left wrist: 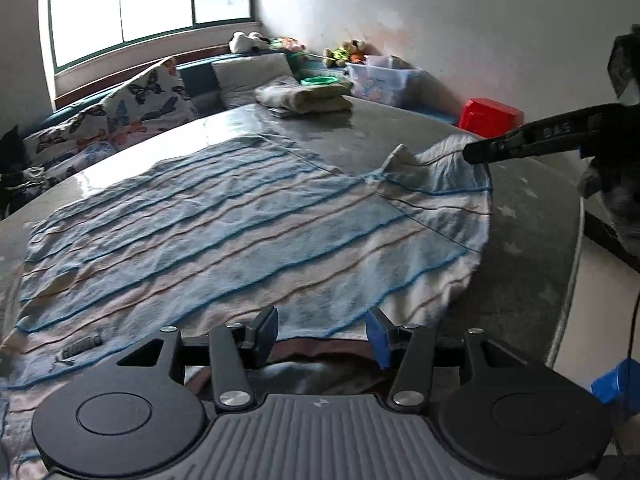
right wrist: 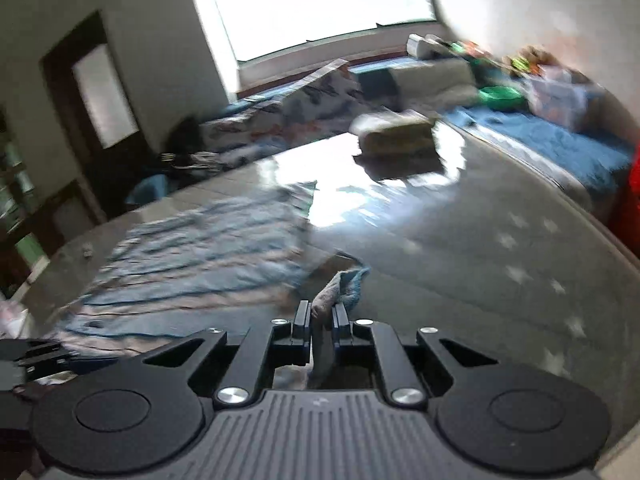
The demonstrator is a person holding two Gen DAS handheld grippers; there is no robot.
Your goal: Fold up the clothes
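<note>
A butterfly-print cushion (left wrist: pixel 136 96) and a grey cushion (left wrist: pixel 250 74) lean beyond the bench's (left wrist: pixel 400 128) far edge, beside a green bowl (left wrist: pixel 320 80), a clear storage box (left wrist: pixel 384 80), stuffed toys (left wrist: pixel 348 52) and a red box (left wrist: pixel 490 116).

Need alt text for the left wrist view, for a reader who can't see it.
A striped towel lies spread on a grey table, its far right corner lifted and pinched by the right gripper. The left gripper sits open over the near edge, gripping nothing. Behind are a folded towel, cushions and a window.
</note>
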